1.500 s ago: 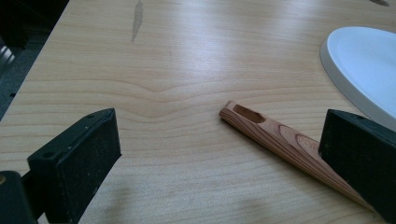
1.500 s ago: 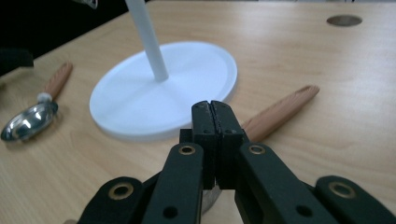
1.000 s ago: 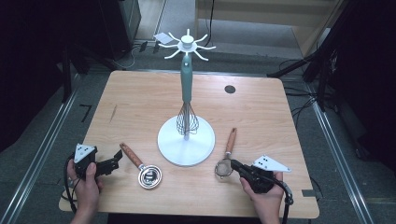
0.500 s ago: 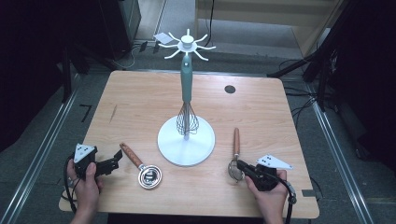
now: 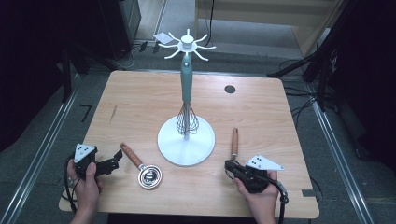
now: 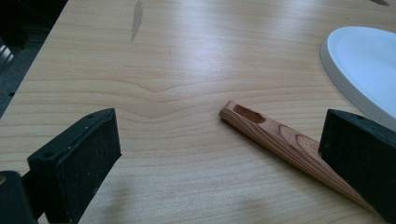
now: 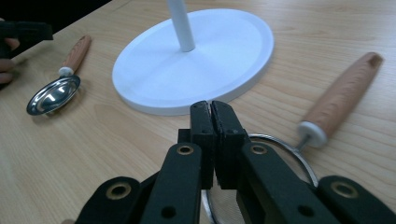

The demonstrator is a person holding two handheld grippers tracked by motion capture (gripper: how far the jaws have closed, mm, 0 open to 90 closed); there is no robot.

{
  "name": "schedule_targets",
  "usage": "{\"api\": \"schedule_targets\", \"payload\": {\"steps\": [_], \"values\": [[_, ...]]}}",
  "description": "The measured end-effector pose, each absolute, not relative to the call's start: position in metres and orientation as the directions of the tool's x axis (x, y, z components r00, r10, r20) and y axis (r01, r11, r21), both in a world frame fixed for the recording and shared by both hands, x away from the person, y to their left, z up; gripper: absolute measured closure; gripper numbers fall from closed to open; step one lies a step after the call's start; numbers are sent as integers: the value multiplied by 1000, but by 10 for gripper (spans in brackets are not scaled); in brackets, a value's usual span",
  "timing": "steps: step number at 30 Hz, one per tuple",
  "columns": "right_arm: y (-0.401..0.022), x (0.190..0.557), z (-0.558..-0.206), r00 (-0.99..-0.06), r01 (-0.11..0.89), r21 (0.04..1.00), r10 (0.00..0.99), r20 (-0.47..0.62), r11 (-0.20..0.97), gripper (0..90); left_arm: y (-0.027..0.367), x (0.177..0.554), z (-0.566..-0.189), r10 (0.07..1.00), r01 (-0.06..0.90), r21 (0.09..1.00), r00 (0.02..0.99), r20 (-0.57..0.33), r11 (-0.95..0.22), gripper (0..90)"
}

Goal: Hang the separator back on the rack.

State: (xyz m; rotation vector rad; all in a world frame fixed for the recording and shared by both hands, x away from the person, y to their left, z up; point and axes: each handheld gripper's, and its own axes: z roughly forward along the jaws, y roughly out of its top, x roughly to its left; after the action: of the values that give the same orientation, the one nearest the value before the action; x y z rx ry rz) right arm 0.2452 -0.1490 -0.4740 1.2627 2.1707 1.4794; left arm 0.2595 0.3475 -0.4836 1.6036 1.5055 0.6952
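Two wood-handled utensils lie on the bench [image 5: 140,100], one near each gripper. At the lower left of the high view the left gripper [image 5: 116,157] rests with its jaws wide apart and nothing between the pads; the scoop [image 5: 141,167] lies just to its right, wooden handle nearest the gripper, long axis slanting down and right to the shiny bowl. In the left gripper view that handle [image 6: 285,142] runs from mid-frame toward the lower right and passes behind the right-hand jaw, so it lies off to one side of the gap, not inside it; bare bench stretches to the upper left. At centre stands the white rack [image 5: 186,140], round base on the bench, a whisk [image 5: 187,119] hanging along its pole, hooks spread at the top. To its right the strainer [image 5: 234,148] lies with its wooden handle pointing to the top of the frame and its wire ring at the near end, right at the right gripper [image 5: 229,165]. In the right gripper view the pads meet over the ring [image 7: 280,144], apparently pinched onto the rim, though the contact is hidden. This hand is nearer its utensil. Lifting the strainer to a hook would likely mean swinging left past the base edge [image 7: 243,88]; open bench lies right and beyond.
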Motion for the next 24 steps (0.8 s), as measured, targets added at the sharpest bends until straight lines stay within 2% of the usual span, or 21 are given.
{"api": "schedule_targets", "payload": {"steps": [9,24], "values": [[-139,246,-485,-626,555,812,733,266,180,893,347,259,-484,982,535,844,135,-132,40,0],[-167,254,-497,-562,617,765,784,263,186,886,348,259,-484,982,535,844,136,-133,40,0]]}}
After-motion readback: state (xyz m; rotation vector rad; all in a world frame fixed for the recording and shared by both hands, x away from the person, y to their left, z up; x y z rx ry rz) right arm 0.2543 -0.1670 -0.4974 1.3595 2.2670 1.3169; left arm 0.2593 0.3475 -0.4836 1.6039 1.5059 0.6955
